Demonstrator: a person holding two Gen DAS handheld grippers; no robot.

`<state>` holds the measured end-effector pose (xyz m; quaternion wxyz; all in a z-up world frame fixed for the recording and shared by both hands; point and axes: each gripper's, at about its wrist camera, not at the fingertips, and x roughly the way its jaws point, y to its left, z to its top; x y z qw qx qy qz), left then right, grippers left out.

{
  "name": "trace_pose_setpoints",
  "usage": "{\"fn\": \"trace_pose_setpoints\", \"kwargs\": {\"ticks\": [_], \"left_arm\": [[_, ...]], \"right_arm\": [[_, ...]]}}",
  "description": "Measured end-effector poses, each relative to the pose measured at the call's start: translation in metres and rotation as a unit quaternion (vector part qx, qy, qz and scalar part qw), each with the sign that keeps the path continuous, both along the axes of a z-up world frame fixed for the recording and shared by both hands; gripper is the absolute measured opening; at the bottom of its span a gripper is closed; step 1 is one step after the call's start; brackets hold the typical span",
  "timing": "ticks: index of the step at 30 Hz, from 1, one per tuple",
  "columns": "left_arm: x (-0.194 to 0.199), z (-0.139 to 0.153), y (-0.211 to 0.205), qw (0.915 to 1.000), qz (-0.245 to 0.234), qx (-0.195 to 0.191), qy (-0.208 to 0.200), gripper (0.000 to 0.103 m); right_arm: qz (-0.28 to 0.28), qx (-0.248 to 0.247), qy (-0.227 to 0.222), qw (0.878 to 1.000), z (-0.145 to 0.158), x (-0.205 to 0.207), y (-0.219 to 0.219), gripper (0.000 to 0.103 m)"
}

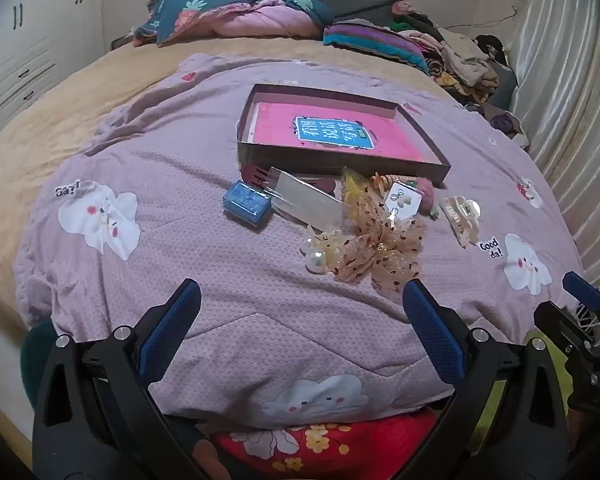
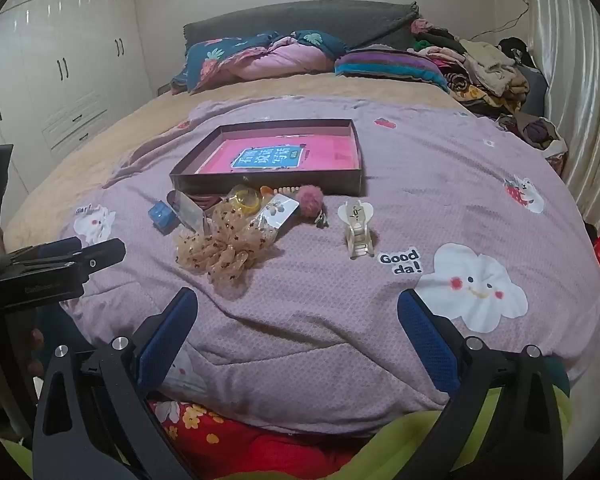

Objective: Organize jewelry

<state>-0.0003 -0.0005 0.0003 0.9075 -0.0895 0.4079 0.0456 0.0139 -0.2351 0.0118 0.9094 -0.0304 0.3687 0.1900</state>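
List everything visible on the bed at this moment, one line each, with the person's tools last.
box tray: one, brown, mid-quilt, pink book inside
blue case: one, left of the pile
tulle bow: one, beige with dark dots, front of the pile
earring card: one, white, in the pile
pompom: one, pink, by the tray
claw clip: one, cream, apart on the right
quilt: one, lilac, cloud prints
left tongs: open, empty
right tongs: open, empty

A home bedroom: a bed (image 2: 100,152) with quilt (image 2: 380,220), headboard (image 2: 300,20), white wardrobe (image 2: 60,60), curtain (image 2: 572,80).
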Motion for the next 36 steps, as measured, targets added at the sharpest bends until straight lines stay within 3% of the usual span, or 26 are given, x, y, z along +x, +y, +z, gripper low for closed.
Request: {"fn": "trace_pose_setpoints", "kwargs": {"ticks": [36], "left_arm": [[0.0, -0.0019, -0.0055, 1.0, -0.003, -0.006, 0.002, 0.095]], "right_arm": [[0.001, 0.0, 0.002, 1.0, 0.0008, -0.0011, 0.0, 0.099]]}}
